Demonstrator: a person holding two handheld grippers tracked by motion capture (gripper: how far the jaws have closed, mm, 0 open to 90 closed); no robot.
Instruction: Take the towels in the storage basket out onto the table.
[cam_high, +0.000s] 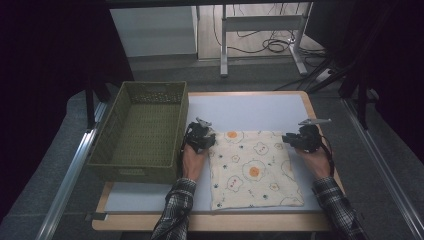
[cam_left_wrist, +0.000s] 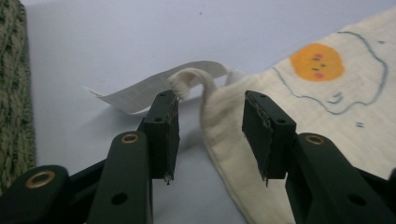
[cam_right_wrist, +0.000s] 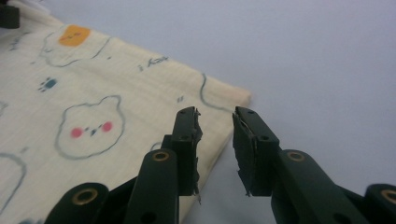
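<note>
My left gripper (cam_left_wrist: 210, 135) and right gripper (cam_right_wrist: 217, 149) stand half open over the cloth's (cam_high: 252, 167) far corners, holding nothing. The cloth lies flat on the worktop (cam_high: 250, 107); grasping and folding remain, I think.

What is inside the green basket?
The green basket looks empty in the high view: only its woven floor and walls show. Its near wall hides a strip of the floor just behind it. The printed cloth lies beside it on the table.

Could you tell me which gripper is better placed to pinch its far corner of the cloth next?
Probably the left gripper: the cloth corner already lies between its open jaws. The right gripper's open jaws only straddle the cloth's edge.
</note>
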